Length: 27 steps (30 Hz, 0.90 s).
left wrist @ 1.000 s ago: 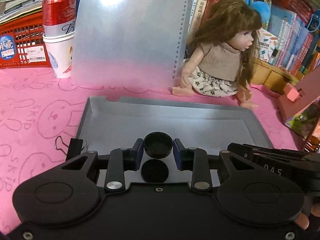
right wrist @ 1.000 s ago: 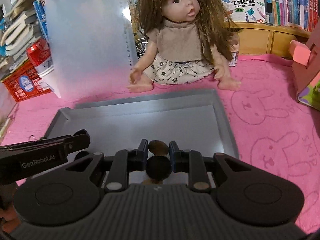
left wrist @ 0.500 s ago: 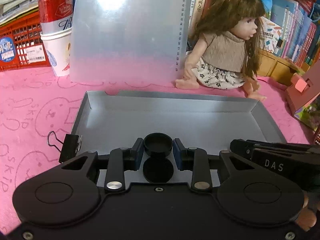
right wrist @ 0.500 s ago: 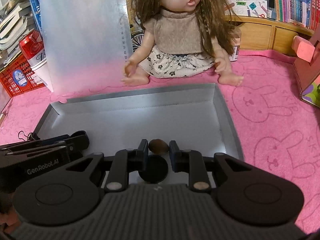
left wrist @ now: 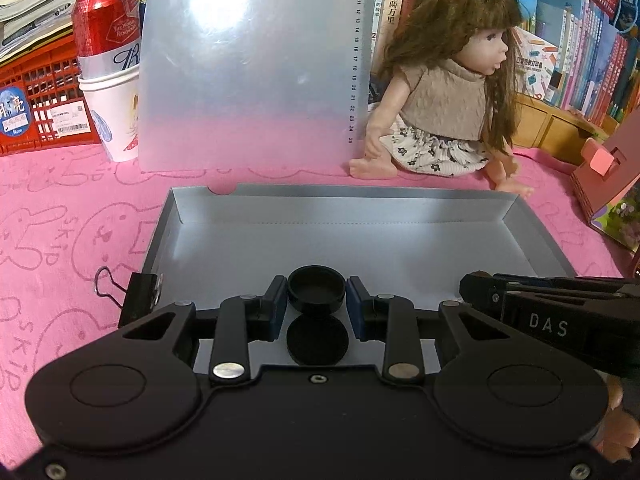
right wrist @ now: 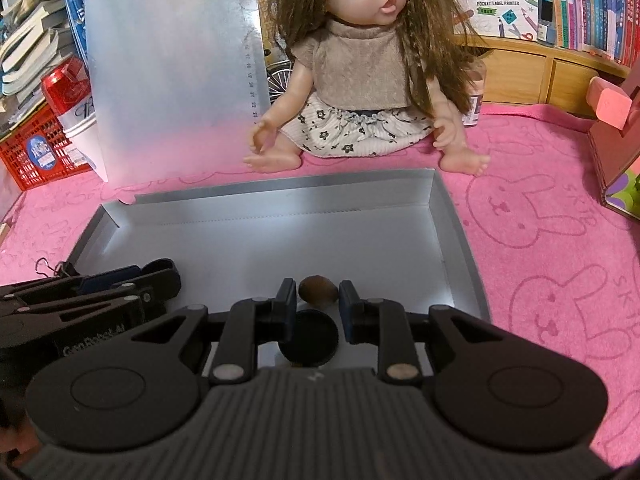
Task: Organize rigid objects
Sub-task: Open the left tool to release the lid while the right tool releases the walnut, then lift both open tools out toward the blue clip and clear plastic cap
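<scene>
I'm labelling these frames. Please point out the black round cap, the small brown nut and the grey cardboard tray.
Black round cap (left wrist: 316, 289), left wrist view, hollow inside.
Small brown nut (right wrist: 318, 289), right wrist view, top.
Grey cardboard tray (right wrist: 288, 191), right wrist view, far wall.
</scene>
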Each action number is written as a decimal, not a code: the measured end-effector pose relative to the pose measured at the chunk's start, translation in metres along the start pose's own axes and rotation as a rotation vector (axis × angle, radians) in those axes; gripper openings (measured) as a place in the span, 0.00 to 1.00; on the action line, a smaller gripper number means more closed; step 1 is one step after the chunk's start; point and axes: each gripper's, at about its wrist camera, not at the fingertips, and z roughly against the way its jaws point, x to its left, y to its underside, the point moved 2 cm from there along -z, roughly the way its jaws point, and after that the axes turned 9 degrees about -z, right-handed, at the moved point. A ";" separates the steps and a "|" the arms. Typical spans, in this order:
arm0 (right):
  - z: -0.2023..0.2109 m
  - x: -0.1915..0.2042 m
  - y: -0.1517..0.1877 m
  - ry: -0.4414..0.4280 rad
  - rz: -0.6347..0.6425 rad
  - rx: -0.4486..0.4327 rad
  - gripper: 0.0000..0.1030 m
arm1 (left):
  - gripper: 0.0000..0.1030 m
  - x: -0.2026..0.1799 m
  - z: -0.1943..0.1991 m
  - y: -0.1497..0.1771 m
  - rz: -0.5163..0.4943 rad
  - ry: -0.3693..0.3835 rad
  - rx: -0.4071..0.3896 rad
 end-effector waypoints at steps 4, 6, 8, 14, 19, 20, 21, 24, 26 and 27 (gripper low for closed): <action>0.007 0.001 0.000 -0.003 0.004 -0.032 0.47 | 0.33 0.000 0.004 0.001 0.009 0.024 0.000; 0.012 0.001 0.000 -0.008 0.004 -0.042 0.49 | 0.38 0.000 0.009 0.001 0.000 0.019 -0.007; 0.017 0.001 0.000 -0.010 0.011 -0.057 0.53 | 0.40 0.000 0.016 0.002 -0.014 0.015 -0.025; 0.042 0.007 0.007 -0.020 0.069 -0.113 0.68 | 0.52 0.000 0.045 0.004 -0.022 0.026 -0.074; 0.066 0.009 0.017 -0.051 0.091 -0.149 0.75 | 0.62 0.001 0.075 0.011 -0.029 0.014 -0.127; 0.071 0.009 0.019 -0.058 0.092 -0.155 0.77 | 0.63 0.002 0.081 0.013 -0.024 0.018 -0.135; 0.076 0.009 0.021 -0.064 0.094 -0.160 0.77 | 0.65 0.003 0.087 0.014 -0.018 0.022 -0.141; 0.090 0.010 0.028 -0.082 0.108 -0.181 0.81 | 0.69 0.006 0.102 0.021 -0.014 0.027 -0.164; 0.099 0.012 0.035 -0.094 0.120 -0.192 0.83 | 0.71 0.006 0.113 0.027 -0.021 0.020 -0.182; 0.103 0.013 0.038 -0.099 0.124 -0.197 0.83 | 0.72 0.006 0.118 0.030 -0.025 0.017 -0.189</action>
